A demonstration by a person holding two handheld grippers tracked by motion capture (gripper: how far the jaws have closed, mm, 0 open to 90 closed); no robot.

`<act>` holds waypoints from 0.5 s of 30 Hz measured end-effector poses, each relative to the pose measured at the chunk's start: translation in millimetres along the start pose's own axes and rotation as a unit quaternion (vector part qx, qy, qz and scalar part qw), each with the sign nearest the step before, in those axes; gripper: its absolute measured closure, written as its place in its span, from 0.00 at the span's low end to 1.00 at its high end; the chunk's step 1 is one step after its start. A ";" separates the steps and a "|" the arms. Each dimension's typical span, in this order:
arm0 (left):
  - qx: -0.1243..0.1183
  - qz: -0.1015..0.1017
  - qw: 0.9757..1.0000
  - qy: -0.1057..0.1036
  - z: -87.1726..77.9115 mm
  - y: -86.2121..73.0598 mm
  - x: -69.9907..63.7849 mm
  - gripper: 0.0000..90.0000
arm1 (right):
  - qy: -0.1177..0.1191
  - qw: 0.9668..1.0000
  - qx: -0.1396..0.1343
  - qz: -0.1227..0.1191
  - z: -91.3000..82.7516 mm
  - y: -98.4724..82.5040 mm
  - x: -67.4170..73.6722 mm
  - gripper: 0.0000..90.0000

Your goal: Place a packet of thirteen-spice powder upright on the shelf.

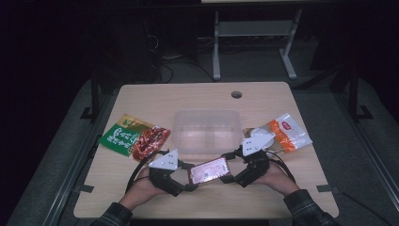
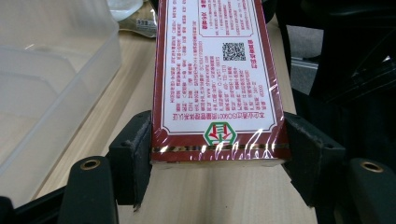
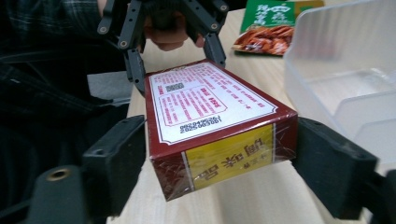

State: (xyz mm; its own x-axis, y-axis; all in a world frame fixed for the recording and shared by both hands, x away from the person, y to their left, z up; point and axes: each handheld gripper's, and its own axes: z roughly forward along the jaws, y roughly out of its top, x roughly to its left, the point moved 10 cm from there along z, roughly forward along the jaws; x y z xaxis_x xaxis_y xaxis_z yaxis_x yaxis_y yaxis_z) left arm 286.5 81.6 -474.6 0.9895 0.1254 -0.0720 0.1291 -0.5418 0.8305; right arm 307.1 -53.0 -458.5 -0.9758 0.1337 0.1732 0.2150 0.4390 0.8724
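A red box [image 1: 208, 170] with a white printed label, wrapped in clear film, hangs just above the table's front edge between both grippers. My left gripper [image 1: 192, 176] is shut on one end of it; in the left gripper view both black pads [image 2: 135, 154] press the sides of the box [image 2: 217, 70]. My right gripper [image 1: 228, 167] grips the other end. In the right gripper view the box [image 3: 210, 116] shows its yellow end panel, and the pads [image 3: 121, 158] lie against both of its sides. The left gripper [image 3: 173, 46] holds the far end there.
A clear plastic container [image 1: 207, 114] with dividers stands at mid-table, just behind the box. To its left lies a green and red snack bag [image 1: 134, 136], and to its right an orange and white bag [image 1: 287, 134]. A round hole [image 1: 236, 94] is near the table's far edge.
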 end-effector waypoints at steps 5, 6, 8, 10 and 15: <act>-0.001 -0.001 1.000 -0.008 1.2 -0.3 -0.8 0.36 | 0.009 1.000 0.003 0.000 -0.4 -1.8 2.6 0.26; -0.001 -0.003 1.000 -0.010 1.4 -0.8 -0.7 0.35 | 0.009 1.000 0.001 0.002 -1.0 -1.1 2.8 0.26; -0.005 -0.006 1.000 -0.013 2.4 -1.9 -0.5 0.35 | 0.009 1.000 -0.007 0.003 -2.3 1.8 3.5 0.27; -0.002 -0.010 1.000 -0.017 4.1 -4.0 -0.3 0.35 | 0.010 1.000 -0.013 0.002 -3.3 4.6 4.1 0.28; 0.005 -0.018 1.000 -0.017 11.4 -6.8 0.8 0.35 | 0.005 1.000 -0.027 0.004 -4.2 12.0 6.2 0.29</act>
State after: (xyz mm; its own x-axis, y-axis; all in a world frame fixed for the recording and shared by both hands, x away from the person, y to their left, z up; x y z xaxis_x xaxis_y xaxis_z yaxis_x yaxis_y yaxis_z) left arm 287.2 76.0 -486.6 0.9859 0.1165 -0.1199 0.1644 -0.5464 0.8212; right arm 303.4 -50.6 -445.1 -0.9744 0.1278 0.1848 0.2207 0.3885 0.8947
